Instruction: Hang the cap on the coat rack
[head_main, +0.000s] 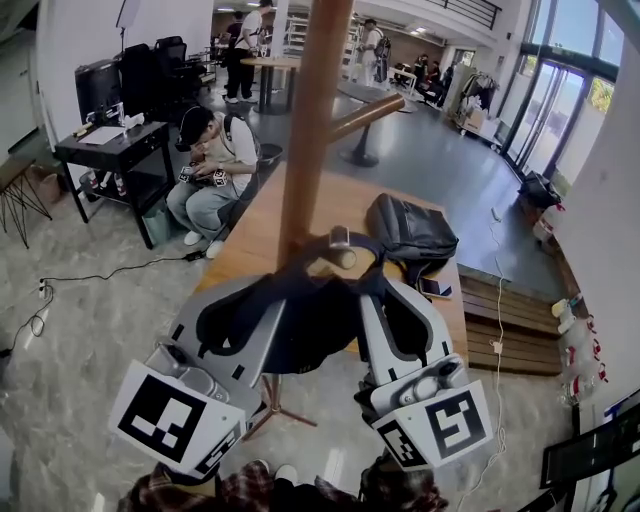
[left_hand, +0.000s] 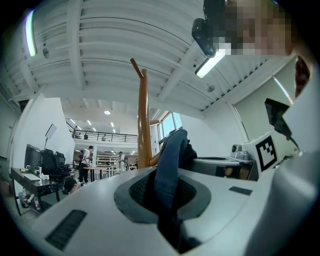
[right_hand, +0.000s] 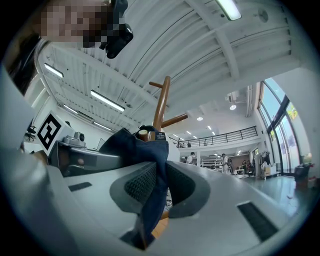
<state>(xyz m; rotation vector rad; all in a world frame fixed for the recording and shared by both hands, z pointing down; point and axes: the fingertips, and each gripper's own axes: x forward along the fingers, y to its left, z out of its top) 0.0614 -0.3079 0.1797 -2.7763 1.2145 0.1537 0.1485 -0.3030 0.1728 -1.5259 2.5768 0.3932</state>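
Observation:
A dark navy cap (head_main: 305, 320) hangs stretched between my two grippers, right in front of the wooden coat rack pole (head_main: 310, 120). Its top edge sits at a short peg end (head_main: 342, 258); I cannot tell whether it rests on the peg. My left gripper (head_main: 250, 300) is shut on the cap's left side, with fabric pinched between the jaws (left_hand: 167, 165). On the other side my right gripper (head_main: 388, 295) is shut on the cap too (right_hand: 147, 160). In the right gripper view the peg end (right_hand: 144, 134) shows just above the cap, and the pole (right_hand: 161, 105) rises behind it.
A longer peg (head_main: 368, 114) sticks out to the right higher up the pole. Behind the rack stands a wooden table (head_main: 262, 215) with a black backpack (head_main: 412, 232) and a phone (head_main: 437, 288). A person (head_main: 215, 165) crouches at the left beside a black desk (head_main: 115, 145). The rack's feet (head_main: 280, 410) spread on the floor.

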